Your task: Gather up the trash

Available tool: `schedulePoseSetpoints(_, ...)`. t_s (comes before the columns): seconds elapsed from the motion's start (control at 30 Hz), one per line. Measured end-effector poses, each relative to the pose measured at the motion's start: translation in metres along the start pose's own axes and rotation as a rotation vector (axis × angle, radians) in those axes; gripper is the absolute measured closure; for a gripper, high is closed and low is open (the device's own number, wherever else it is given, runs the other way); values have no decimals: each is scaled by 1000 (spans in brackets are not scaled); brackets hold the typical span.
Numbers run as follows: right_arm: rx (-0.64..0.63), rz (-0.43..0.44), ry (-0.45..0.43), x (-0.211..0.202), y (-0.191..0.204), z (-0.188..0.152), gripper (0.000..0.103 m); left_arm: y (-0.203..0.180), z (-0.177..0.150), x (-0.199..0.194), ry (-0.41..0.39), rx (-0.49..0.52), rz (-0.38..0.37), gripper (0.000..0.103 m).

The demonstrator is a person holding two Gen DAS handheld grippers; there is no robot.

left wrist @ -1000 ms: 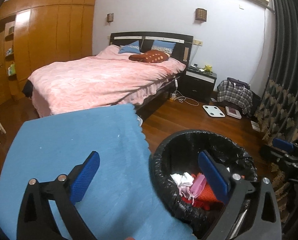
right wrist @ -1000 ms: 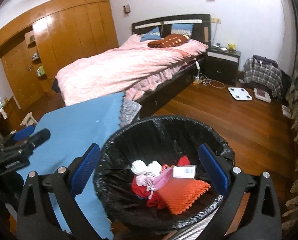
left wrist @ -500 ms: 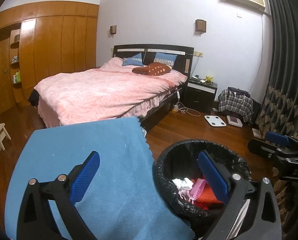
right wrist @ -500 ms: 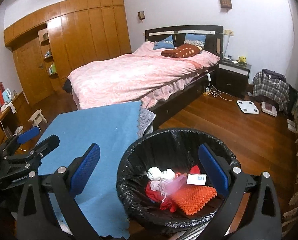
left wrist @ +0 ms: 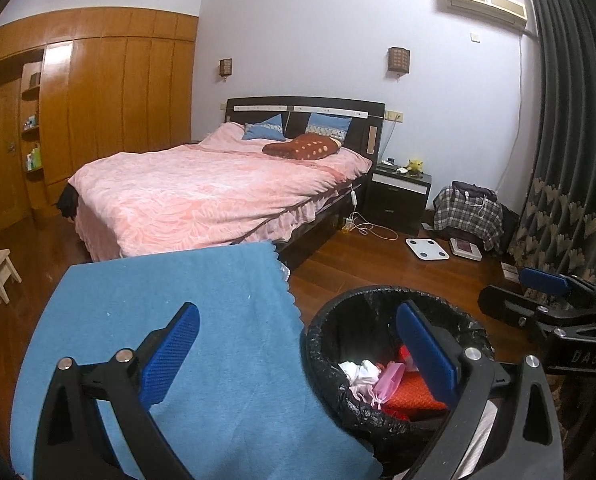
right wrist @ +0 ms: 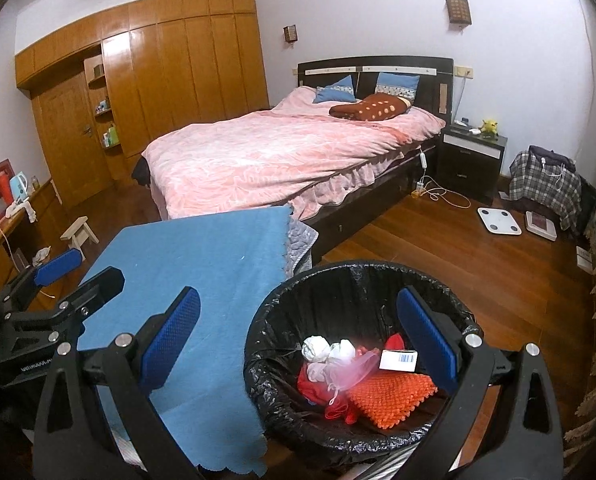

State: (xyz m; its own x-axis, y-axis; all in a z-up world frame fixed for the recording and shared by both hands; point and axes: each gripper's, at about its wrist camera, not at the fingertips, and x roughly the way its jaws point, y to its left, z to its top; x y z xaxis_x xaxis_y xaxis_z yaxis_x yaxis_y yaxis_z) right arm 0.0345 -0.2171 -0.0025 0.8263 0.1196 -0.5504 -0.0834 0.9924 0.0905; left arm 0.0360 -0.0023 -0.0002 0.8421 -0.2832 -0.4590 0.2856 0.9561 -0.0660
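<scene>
A round bin lined with a black bag (right wrist: 294,312) stands on the floor beside a table under a blue cloth (right wrist: 202,264). Inside lie white crumpled tissues (right wrist: 329,350), a pink mesh pouch (right wrist: 347,374), an orange knitted piece (right wrist: 389,394), red scraps and a small white box with a barcode (right wrist: 397,360). The bin (left wrist: 329,328) also shows in the left wrist view. My right gripper (right wrist: 298,344) is open and empty, above the bin's near left side. My left gripper (left wrist: 298,356) is open and empty, over the cloth's edge (left wrist: 234,320) and the bin.
A bed with a pink cover (left wrist: 218,188) stands behind the table. A black nightstand (left wrist: 401,192), white scales (left wrist: 427,249), a plaid bag (left wrist: 467,210) and dark curtains (left wrist: 569,160) are at the right. A small wooden stool (right wrist: 78,232) stands left on the wooden floor.
Both grippers have risen and drawn back from the bin, so the bin looks smaller and lower in both views. Both stayed open and empty.
</scene>
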Motion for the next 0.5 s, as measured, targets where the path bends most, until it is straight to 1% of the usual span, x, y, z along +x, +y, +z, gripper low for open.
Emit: schedulePoseSetpoints(0.5,0,1,2,0,1,-1,7,3,3,-3,5,-3,3,6)
